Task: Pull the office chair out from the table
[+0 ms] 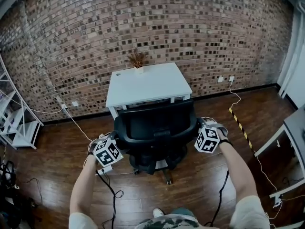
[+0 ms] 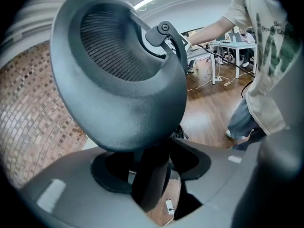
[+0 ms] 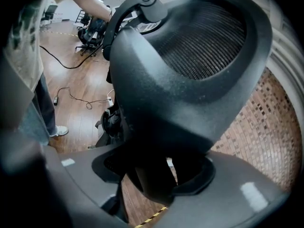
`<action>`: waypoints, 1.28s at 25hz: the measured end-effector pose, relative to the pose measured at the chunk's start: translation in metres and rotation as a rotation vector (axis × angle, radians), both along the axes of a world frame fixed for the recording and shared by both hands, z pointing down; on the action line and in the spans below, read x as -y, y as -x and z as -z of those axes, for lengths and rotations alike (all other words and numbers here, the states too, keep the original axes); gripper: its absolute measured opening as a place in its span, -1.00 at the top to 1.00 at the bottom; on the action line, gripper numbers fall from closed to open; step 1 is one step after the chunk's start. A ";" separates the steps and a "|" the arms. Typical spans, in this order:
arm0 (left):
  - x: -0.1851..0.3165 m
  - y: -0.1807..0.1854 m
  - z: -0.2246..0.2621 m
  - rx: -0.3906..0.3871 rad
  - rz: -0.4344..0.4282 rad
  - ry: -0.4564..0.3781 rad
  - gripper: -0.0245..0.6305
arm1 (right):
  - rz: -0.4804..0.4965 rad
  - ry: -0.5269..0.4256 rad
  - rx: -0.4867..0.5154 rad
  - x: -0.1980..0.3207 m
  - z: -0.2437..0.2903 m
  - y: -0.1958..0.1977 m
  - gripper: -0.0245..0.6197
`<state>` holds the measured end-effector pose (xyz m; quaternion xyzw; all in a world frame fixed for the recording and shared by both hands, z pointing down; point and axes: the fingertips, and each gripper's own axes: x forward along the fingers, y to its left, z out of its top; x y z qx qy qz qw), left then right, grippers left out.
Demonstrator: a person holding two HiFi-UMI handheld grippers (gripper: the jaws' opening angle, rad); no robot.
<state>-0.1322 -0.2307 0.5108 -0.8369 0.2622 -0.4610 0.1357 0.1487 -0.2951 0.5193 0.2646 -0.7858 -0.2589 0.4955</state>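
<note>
The office chair (image 1: pixel 155 130) stands just in front of the white table (image 1: pixel 147 82), its seat seemingly clear of the top, so the pull looks partly done, with more to go. The left claw (image 2: pixel 149 184) and right claw (image 3: pixel 152 179), both wide, each clamp a side of its backrest (image 2: pixel 118 80). No brand shows; the shirt (image 2: pixel 270 46) print is too blurred to read

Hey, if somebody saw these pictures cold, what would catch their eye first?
First, the black office chair in the middle of the head view, drawn up to a small white table that stands against a big brick wall. Next, the left tongs and the right tongs, one clamped on each side edge of the chair's backrest.
</note>
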 end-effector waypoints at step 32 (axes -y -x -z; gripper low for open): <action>-0.058 0.001 -0.006 0.009 0.229 -0.141 -0.08 | -0.030 -0.037 0.144 -0.066 0.006 -0.018 0.02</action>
